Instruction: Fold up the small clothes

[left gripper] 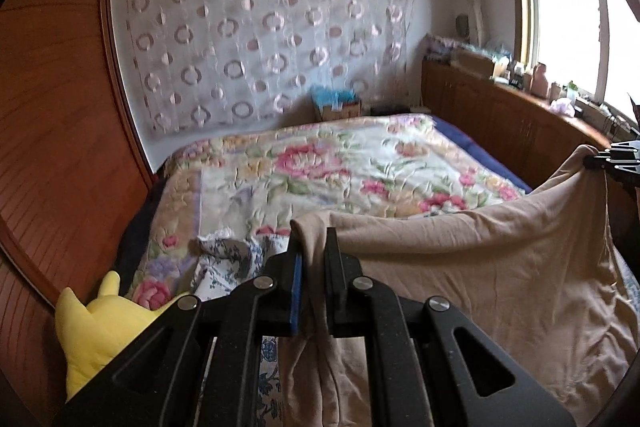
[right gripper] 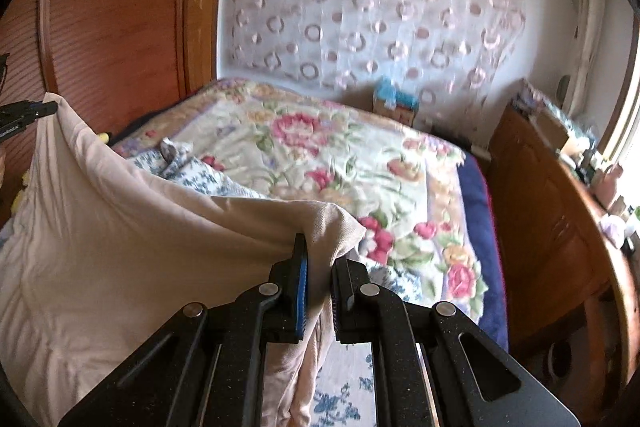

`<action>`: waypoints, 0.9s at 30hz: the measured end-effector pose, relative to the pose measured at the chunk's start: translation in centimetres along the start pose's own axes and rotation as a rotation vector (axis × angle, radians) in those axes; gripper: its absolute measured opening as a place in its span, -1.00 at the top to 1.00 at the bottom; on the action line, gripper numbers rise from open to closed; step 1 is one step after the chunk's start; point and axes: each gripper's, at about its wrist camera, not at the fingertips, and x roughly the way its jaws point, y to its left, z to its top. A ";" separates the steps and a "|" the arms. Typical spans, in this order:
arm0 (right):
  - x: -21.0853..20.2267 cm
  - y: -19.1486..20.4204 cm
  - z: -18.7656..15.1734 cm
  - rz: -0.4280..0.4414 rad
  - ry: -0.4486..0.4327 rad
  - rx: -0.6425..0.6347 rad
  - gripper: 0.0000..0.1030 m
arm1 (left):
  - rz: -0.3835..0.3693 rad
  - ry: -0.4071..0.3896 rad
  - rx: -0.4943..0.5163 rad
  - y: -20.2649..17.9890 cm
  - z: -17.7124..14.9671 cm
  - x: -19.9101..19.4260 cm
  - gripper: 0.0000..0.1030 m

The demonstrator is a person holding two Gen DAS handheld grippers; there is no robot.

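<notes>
Both grippers are clamped on the beige garment point(left gripper: 480, 267): left gripper point(left gripper: 314, 247) and right gripper point(right gripper: 320, 259) each pinch a top corner, so it hangs over the near edge of the bed point(left gripper: 320, 167). Looks thin, light and floppy, so corners are the spot to hold.

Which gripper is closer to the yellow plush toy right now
Left. The left gripper is just beside the yellow plush toy; the right gripper holds the beige garment's far corner.
</notes>
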 end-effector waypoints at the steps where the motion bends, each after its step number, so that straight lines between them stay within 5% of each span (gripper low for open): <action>1: 0.2 -0.3 0.2 0.002 0.012 0.009 0.82 | -0.004 0.013 0.001 0.1 -0.2 0.5 0.81; 6: 2.8 -0.9 0.9 0.017 0.052 0.055 0.79 | -0.001 0.081 0.025 -0.2 -1.0 2.4 0.64; 10: 2.0 -0.5 -0.1 0.018 0.066 0.080 0.46 | -0.039 0.111 0.011 0.1 -2.1 2.1 0.16; 12: 1.1 -0.4 -0.4 0.026 0.069 0.096 0.18 | -0.042 0.133 0.011 0.2 -2.7 1.7 0.16; 15: -0.5 -0.2 -2.0 0.019 0.078 0.106 0.15 | -0.066 0.169 0.007 0.1 -4.2 0.9 0.13; 17: -2.2 0.1 -3.3 0.032 0.094 0.127 0.15 | -0.080 0.188 0.014 -0.2 -5.4 0.2 -0.30; 18: -2.5 0.1 -4.0 0.045 0.105 0.141 0.15 | -0.091 0.194 0.013 -0.3 -6.0 -0.2 -0.35; 27: -9.6 2.2 -9.3 0.152 0.167 0.174 0.15 | -0.110 0.268 0.000 -1.8 -11.1 -2.7 -0.37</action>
